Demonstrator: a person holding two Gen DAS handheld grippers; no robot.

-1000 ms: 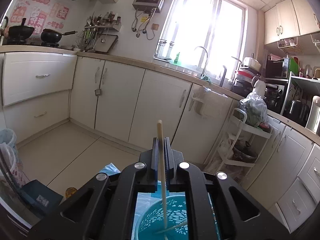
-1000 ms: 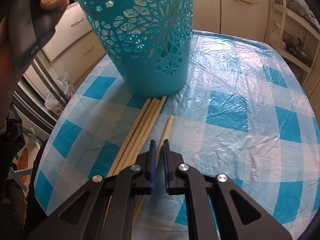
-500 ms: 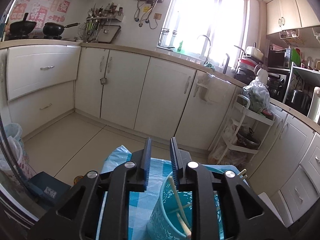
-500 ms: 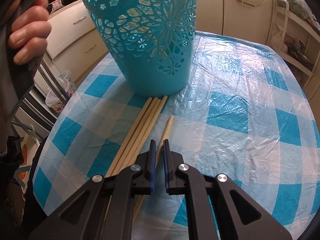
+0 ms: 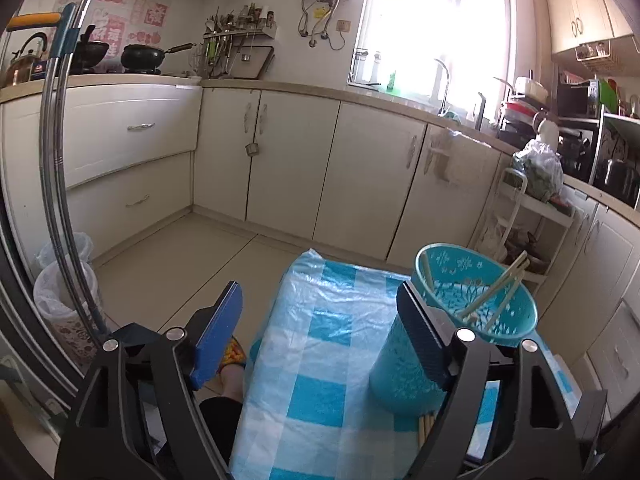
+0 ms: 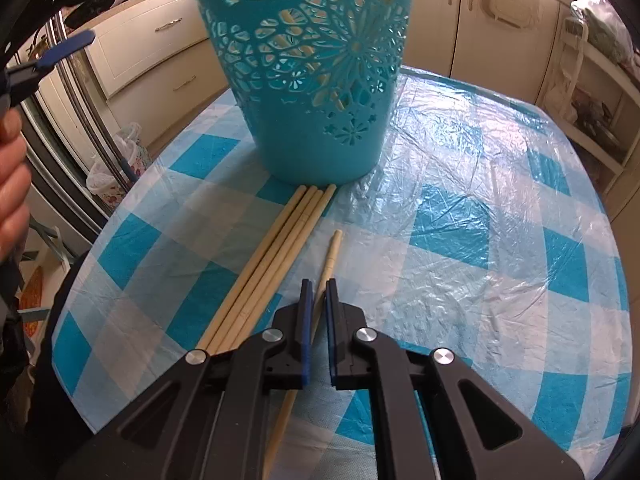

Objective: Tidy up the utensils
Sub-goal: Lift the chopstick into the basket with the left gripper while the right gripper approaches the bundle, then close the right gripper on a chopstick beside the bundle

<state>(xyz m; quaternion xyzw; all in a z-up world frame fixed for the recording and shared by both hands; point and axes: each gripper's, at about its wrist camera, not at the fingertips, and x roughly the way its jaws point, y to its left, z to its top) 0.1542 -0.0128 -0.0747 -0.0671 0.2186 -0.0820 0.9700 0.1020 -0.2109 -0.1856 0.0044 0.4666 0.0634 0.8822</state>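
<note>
A turquoise cut-out basket (image 5: 384, 372) (image 6: 320, 140) stands on the blue-checked table (image 5: 320, 360) (image 6: 480, 200), with several pale chopsticks (image 5: 496, 288) leaning inside it. My left gripper (image 5: 319, 286) hovers to the basket's left over the table edge, its jaws opening wide with nothing between them. A bundle of chopsticks (image 6: 272, 264) lies on the cloth with its tips at the basket's foot. Beside it lies a single chopstick (image 6: 334, 248), and my right gripper (image 6: 317, 282) is shut on its middle, low over the table.
A person's hand (image 6: 12, 184) shows at the left edge. A lined waste bin (image 5: 64, 292) and a metal pole (image 5: 52, 160) stand left of the table, a slippered foot (image 5: 232, 356) below it. A white rack (image 5: 528, 216) and cream cabinets (image 5: 288, 168) lie beyond.
The left gripper let its chopstick drop into the basket, opened wide and drew back to the left and lower. The right gripper stayed where it was, shut.
</note>
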